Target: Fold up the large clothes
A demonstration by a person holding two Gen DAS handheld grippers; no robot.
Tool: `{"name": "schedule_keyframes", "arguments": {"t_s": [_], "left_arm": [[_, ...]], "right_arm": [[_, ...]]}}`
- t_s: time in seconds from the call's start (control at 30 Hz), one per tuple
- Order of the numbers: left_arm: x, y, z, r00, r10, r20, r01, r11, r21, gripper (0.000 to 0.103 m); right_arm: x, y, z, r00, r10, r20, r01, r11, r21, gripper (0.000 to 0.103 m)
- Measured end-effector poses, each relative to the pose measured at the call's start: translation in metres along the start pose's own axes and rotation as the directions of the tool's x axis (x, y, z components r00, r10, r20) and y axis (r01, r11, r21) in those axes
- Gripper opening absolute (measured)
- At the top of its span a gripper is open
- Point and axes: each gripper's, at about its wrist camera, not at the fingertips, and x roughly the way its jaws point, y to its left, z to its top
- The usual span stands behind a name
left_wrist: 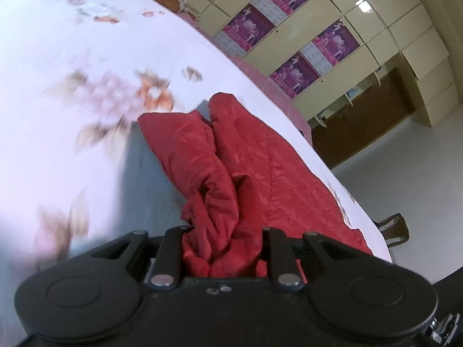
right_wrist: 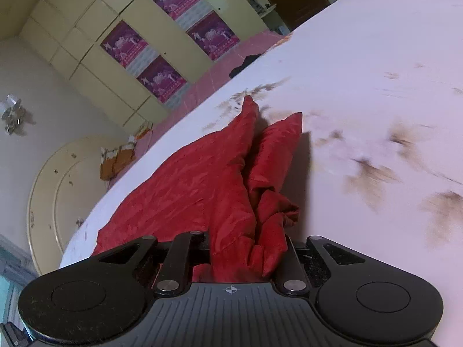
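While lying across the white floral bedsheet (left_wrist: 86, 150) at frame centre, crumpled red quilted garment (left_wrist: 231, 156) (right_wrist: 202, 179) is bunching between both grippers, left gripper (left_wrist: 222, 248) pinching it, right gripper (right_wrist: 246, 254) clamping it likewise.

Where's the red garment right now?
The red garment lies on the white floral bedsheet, near the bed edge facing the cream wardrobe. In both wrist views its near end is bunched in the left claw and right claw.

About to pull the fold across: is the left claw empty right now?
No, the left claw is closed on a bunch of the red garment, which runs from between its fingers out over the white floral sheet.
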Motion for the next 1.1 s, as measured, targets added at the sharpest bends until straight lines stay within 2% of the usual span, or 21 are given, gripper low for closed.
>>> {"name": "schedule_keyframes", "arguments": {"t_s": [0.27, 0.47, 0.63, 1.1], "left_arm": [[-0.042, -0.003, -0.046, 1.000, 0.022, 0.001, -0.022, 1.000, 0.000, 0.019], [-0.065, -0.002, -0.074, 0.999, 0.039, 0.012, -0.039, 0.999, -0.003, 0.019], [-0.071, 0.001, -0.091, 0.997, 0.071, 0.017, -0.071, 0.997, 0.007, 0.021], [-0.066, 0.004, -0.103, 0.994, 0.101, 0.039, -0.101, 0.995, 0.004, 0.026]], "right_arm": [[-0.051, -0.019, -0.029, 0.999, -0.001, -0.033, 0.000, 1.000, -0.030, 0.016], [-0.073, -0.033, -0.035, 0.999, 0.016, -0.049, -0.018, 0.999, -0.033, 0.016], [-0.065, -0.043, -0.036, 0.996, 0.023, -0.082, -0.025, 1.000, -0.016, 0.016], [-0.048, -0.065, -0.041, 0.992, 0.029, -0.121, -0.031, 0.999, -0.015, 0.017]]}}
